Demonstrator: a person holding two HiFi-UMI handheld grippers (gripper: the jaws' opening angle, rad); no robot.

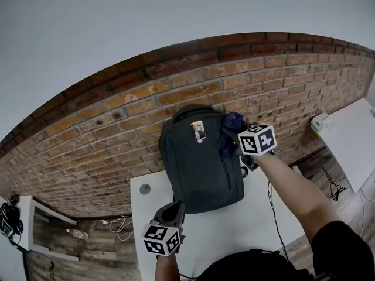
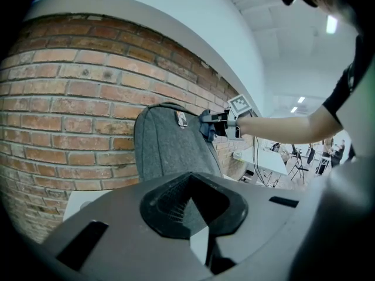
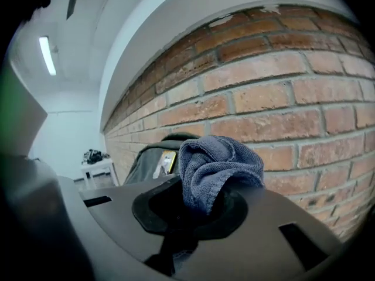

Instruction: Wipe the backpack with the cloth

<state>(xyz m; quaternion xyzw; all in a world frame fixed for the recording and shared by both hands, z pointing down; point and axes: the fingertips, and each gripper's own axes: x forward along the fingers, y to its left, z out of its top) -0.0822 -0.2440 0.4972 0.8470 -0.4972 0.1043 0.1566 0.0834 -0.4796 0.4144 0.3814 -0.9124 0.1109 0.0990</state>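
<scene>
A dark grey backpack (image 1: 199,163) stands upright on the white table (image 1: 234,230), its back against the brick wall. My right gripper (image 1: 229,136) is shut on a bunched blue cloth (image 1: 232,124) and holds it at the backpack's upper right shoulder. In the right gripper view the cloth (image 3: 218,167) bulges out of the right gripper (image 3: 205,206), with the backpack (image 3: 149,160) just behind it. My left gripper (image 1: 174,207) sits low at the backpack's front left corner, jaws together and holding nothing. The left gripper view shows the backpack (image 2: 170,148) and the cloth (image 2: 206,125) ahead.
A small tag (image 1: 199,131) hangs near the backpack's top. A round grommet (image 1: 145,188) is set in the table's left side. A second white table (image 1: 351,134) stands to the right, a white shelf (image 1: 26,221) to the left, and cables (image 1: 120,224) lie on the floor.
</scene>
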